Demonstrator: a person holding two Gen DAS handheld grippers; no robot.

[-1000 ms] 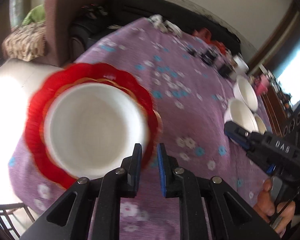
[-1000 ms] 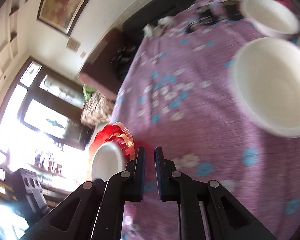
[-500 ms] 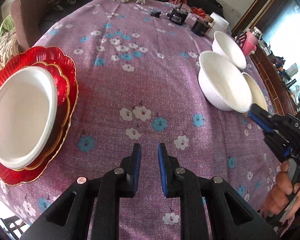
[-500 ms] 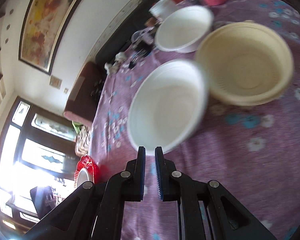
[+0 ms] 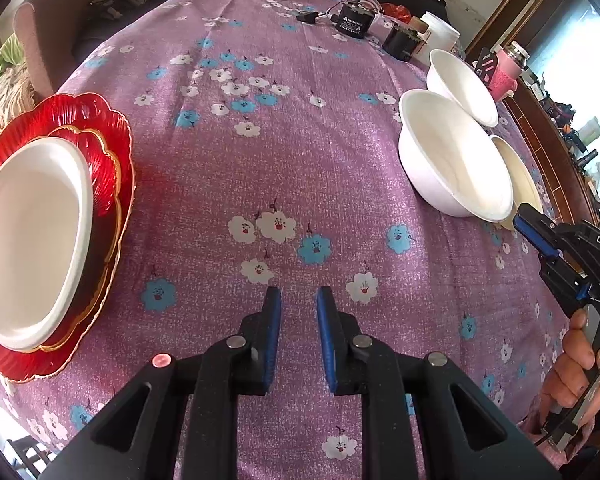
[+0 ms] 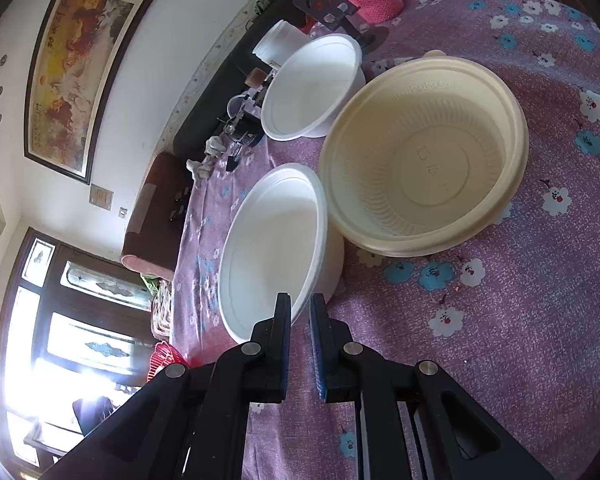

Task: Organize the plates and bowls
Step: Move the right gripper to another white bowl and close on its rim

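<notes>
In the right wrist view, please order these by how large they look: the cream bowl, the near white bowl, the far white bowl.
1. cream bowl
2. near white bowl, though nearness to the camera makes its rank against the cream one unsure
3. far white bowl, which sits farther back

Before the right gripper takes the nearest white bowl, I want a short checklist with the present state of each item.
1. Right gripper lined up with the rim of the nearest white bowl: ok, the rim sits just ahead of the fingertips.
2. Jaws wide enough for the rim: cannot tell, the gap is narrow.
3. Right gripper empty: ok.
4. Bowl free of the cream bowl: cannot tell, they stand close, perhaps touching.
5. Left gripper out of the way: ok, empty, over the tablecloth.
6. Stack ready: ok, a white bowl sits on the red plates.
</notes>
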